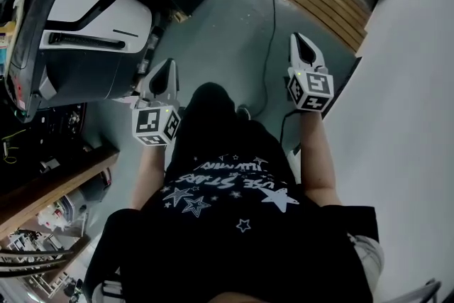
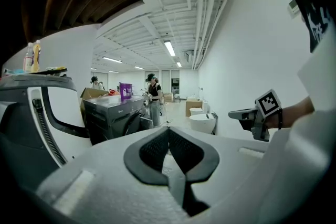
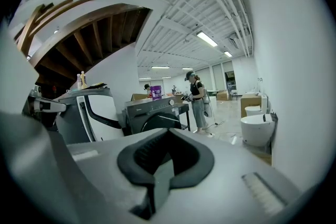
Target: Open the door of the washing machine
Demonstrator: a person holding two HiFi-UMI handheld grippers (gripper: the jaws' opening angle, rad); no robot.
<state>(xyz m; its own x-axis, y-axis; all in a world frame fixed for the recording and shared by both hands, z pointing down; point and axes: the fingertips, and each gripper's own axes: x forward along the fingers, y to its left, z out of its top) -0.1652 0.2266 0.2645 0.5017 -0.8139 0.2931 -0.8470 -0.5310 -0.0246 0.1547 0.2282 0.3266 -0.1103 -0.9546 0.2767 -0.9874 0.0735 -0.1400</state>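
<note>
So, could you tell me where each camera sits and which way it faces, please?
Head view: on the person's head, facing steeply down at the grey floor; shows the black star-print T-shirt, the left gripper and the right gripper.
Left gripper view: on the left gripper, looking along its shut jaws towards the dark grey front-loading washing machine; the right gripper shows at right.
Right gripper view: on the right gripper, looking along its shut jaws towards that machine.
Both gripper views share the washing machine.
</note>
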